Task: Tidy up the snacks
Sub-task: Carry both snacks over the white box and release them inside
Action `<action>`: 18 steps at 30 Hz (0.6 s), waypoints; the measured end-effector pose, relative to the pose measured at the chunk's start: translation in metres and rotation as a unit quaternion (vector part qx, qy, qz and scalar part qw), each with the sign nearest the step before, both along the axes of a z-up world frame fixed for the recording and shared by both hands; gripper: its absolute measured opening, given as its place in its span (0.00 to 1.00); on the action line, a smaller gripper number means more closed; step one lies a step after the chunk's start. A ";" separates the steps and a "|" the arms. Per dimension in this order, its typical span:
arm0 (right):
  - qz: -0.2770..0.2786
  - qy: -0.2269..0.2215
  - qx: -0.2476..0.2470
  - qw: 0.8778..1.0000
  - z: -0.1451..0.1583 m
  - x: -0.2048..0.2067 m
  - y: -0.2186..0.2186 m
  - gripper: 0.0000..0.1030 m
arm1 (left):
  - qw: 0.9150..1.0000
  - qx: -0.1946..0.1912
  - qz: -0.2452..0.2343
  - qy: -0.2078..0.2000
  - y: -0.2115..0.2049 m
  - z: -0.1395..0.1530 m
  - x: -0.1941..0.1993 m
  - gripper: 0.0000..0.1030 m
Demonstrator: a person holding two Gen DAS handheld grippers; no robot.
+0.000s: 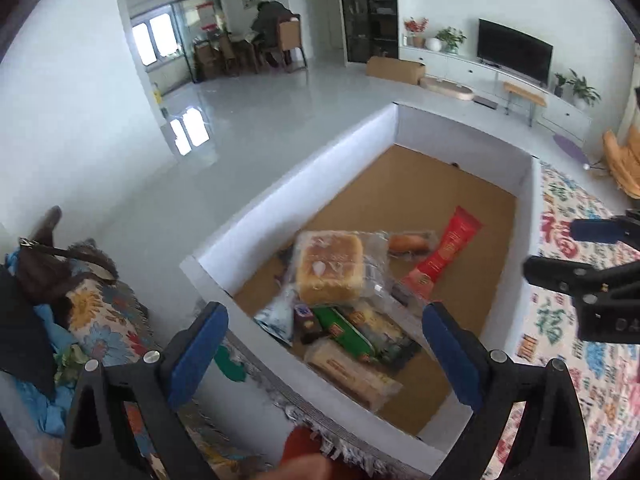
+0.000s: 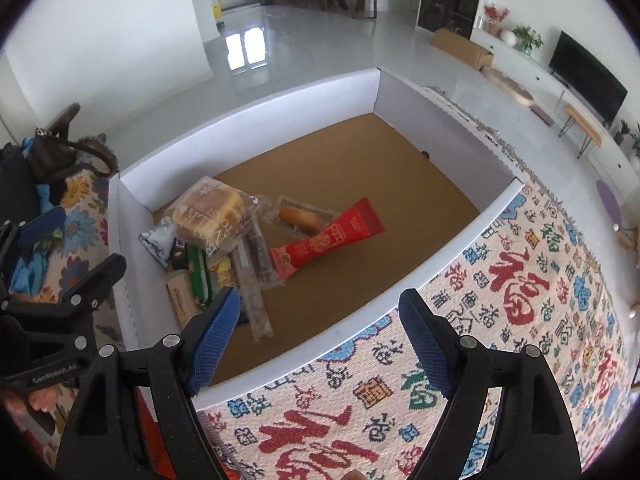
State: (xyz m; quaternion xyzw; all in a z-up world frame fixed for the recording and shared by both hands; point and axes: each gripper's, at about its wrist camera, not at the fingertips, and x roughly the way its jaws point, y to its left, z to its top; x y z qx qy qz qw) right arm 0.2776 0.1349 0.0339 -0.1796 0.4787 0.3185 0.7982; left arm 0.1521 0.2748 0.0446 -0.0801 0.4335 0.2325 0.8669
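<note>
- Landmark: white-walled box with brown cardboard floor, set on a patterned cloth printed with red and blue characters.
- Snacks, all lying inside the box, heaped toward its left near corner:
  - wrapped bread loaf, topmost on the heap, against the left wall.
  - small wrapped bun, just right of the loaf, nearer the box centre.
  - red tube-shaped packet, slanted across the floor, nearest the centre.
  - green packet and a pale bar wrapper, under and nearer than the loaf.
  - long brown stick packs, reaching toward the near wall.
  - blue-and-white pouch, tucked by the left wall.
- Far half of the box floor: bare.
- Left gripper: over the heap at the left near corner, jaws spread wide, nothing between the pads.
- Right gripper: over the near wall, jaws likewise wide, nothing held.
- Step in hand, judged: between picks; items gathered but not sorted, heap tangled.
- Next move, judged: lowering one gripper onto a top, free item (loaf or red packet), closing gently on soft wrapping, lifting clear of overlapping packs, laying it on the bare far floor.
</note>
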 end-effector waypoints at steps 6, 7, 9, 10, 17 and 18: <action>0.006 -0.004 -0.006 1.000 0.008 -0.009 0.005 0.82 | 1.000 -0.010 0.020 0.010 0.002 0.002 -0.004 1.00; 0.007 -0.007 -0.008 1.000 0.009 -0.010 0.006 0.82 | 0.999 -0.030 0.021 0.008 0.005 0.003 -0.005 1.00; 0.008 -0.010 -0.013 1.000 0.012 -0.011 0.007 0.82 | 0.998 -0.051 0.029 0.007 0.011 0.004 -0.005 1.00; 0.008 -0.011 -0.015 1.000 0.012 -0.011 0.008 0.82 | 0.998 -0.052 0.031 0.005 0.012 0.005 -0.005 1.00; -0.002 -0.005 -0.019 1.000 0.011 -0.008 0.010 0.82 | 0.996 -0.072 0.041 0.009 0.018 0.005 -0.002 1.00; -0.002 -0.003 -0.021 1.000 0.010 -0.007 0.010 0.82 | 0.996 -0.075 0.044 0.011 0.019 0.003 0.000 1.00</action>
